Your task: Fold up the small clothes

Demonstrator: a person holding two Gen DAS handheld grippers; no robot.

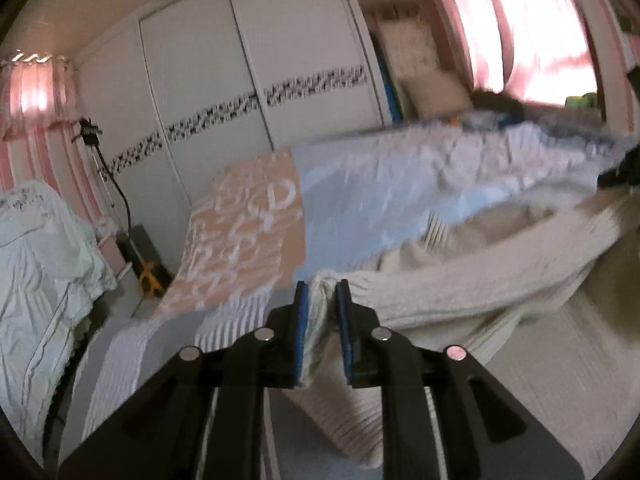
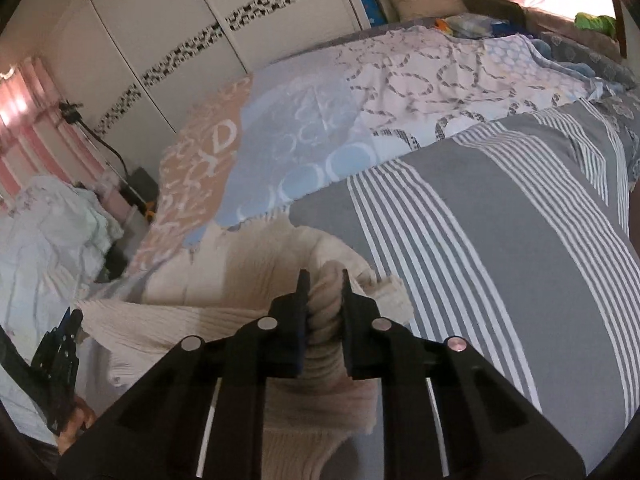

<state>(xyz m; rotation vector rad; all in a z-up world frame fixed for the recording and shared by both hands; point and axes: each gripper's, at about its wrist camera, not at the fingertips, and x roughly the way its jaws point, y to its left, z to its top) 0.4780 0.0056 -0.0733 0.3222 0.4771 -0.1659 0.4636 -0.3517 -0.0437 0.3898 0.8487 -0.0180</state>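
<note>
A cream ribbed knit garment [image 1: 460, 280] hangs stretched above the bed between both grippers. My left gripper [image 1: 322, 286] is shut on a bunched edge of it, cloth pinched between the blue pads. From there the knit runs right toward my right gripper [image 1: 620, 174], seen at the far right edge. In the right wrist view my right gripper [image 2: 323, 278] is shut on a thick roll of the same cream knit garment [image 2: 224, 268]. The garment spreads left to my left gripper [image 2: 60, 344] at the lower left, held by a hand.
A bed with grey and white striped bedding [image 2: 480, 220] lies below and to the right. A patchwork blanket [image 2: 304, 132] in peach, blue and white covers its far part. White wardrobe doors [image 1: 248, 80] stand behind. Crumpled pale cloth [image 1: 40, 260] is heaped at the left. Pink curtains [image 1: 520, 32] hang at the back.
</note>
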